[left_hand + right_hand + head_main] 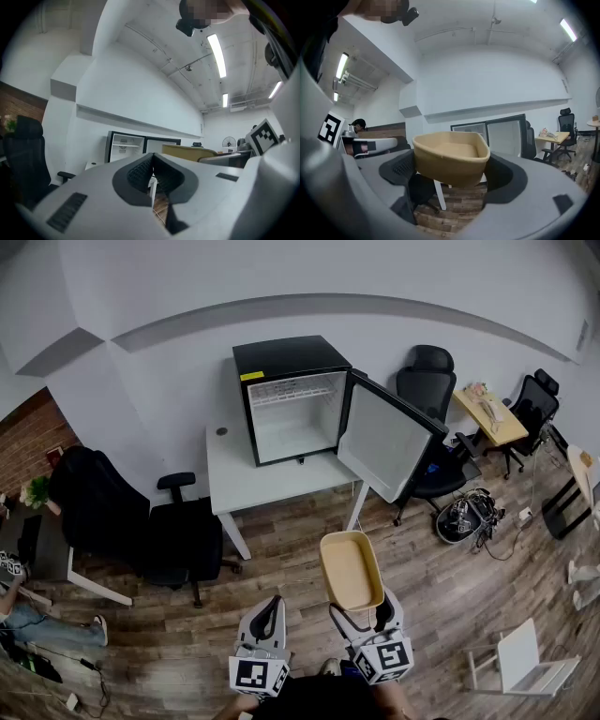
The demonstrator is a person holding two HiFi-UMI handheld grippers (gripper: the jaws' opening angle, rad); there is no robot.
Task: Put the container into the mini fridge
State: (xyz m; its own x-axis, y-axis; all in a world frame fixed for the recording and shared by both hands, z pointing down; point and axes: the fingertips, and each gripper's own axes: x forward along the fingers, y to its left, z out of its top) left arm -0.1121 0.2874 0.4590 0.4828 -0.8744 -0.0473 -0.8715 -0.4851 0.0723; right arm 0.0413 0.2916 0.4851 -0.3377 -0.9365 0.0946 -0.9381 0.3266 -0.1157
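Note:
A tan, tray-shaped container (350, 570) hangs in the air over the wooden floor, empty, with my right gripper (361, 613) shut on its near end. In the right gripper view the container (450, 157) fills the space between the two dark pads (401, 168). The black mini fridge (292, 399) stands on a white table (272, 482) ahead, its door (389, 439) swung open to the right and its white inside bare. My left gripper (269, 615) is beside the right one, shut and holding nothing. In the left gripper view its pads (140, 171) meet.
Black office chairs stand left of the table (183, 531) and behind the fridge door (427, 381). A wooden desk (487, 413) and cables (464, 517) are at the right, a white chair (520, 657) at lower right. A person (28, 620) sits at far left.

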